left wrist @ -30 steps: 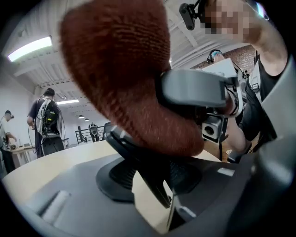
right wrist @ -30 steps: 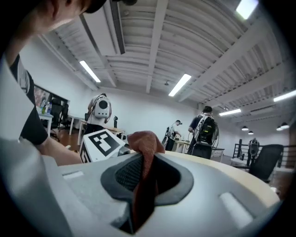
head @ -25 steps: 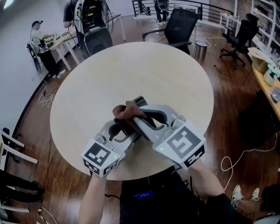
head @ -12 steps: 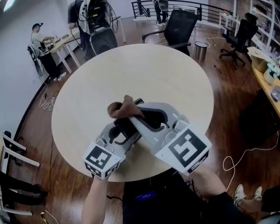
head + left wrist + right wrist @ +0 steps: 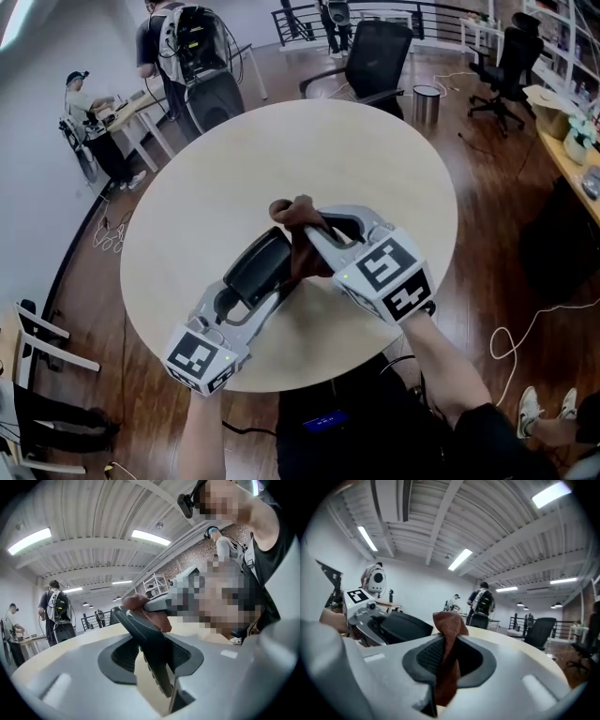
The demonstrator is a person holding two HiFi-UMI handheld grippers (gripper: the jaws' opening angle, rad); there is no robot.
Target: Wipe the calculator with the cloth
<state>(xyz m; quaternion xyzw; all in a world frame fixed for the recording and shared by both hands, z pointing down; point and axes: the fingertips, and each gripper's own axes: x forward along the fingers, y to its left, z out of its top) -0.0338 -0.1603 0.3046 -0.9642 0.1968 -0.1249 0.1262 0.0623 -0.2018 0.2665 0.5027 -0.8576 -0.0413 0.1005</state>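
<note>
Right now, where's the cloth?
In the head view the cloth is pinched in the right gripper, over the middle of the table, beside the calculator the left gripper holds.

Round pale table (image 5: 281,159) on dark wood floor (image 5: 511,202), black office chairs (image 5: 380,56) beyond, strip lights (image 5: 461,558) overhead.

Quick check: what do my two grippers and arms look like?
The left gripper and right gripper are light grey moulded shells with dark ribbed pads; each rear cube carries black-and-white square markers. Forearms are unsleeved; the top is dark.
</note>
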